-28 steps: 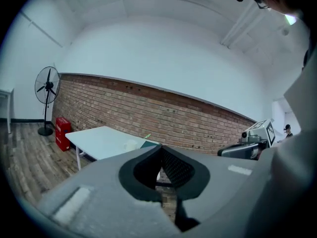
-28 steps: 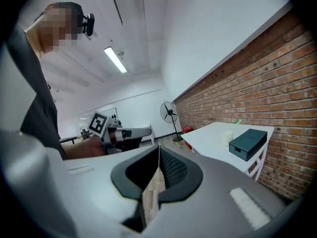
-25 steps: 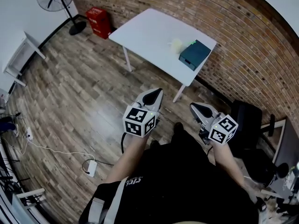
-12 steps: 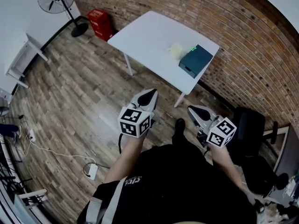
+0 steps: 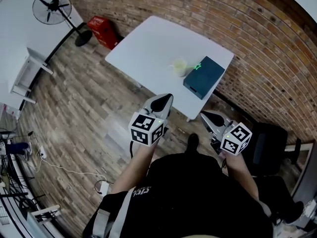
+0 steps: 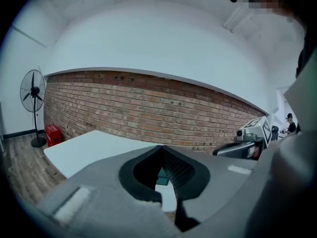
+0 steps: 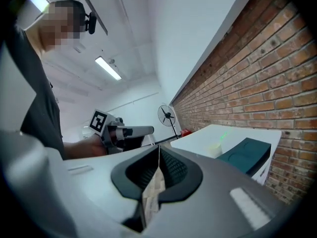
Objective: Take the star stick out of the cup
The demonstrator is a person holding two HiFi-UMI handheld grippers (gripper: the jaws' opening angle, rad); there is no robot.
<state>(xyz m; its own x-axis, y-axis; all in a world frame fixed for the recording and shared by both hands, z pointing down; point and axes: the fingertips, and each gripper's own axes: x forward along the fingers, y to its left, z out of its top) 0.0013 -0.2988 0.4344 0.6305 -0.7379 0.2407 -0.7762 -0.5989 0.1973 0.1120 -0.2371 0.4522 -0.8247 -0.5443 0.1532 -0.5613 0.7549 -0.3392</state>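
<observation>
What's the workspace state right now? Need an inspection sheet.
Surface: white table, mostly bare.
Job's things: cup upright on the table; green star stick in it, not yet out.
Clutter: teal box beside the cup.
Grippers: left gripper and right gripper both shut, empty, away from the cup.
Cables: white cable and adapter on the wood floor.
Surroundings: brick wall, fan, red crate, black chair.
</observation>
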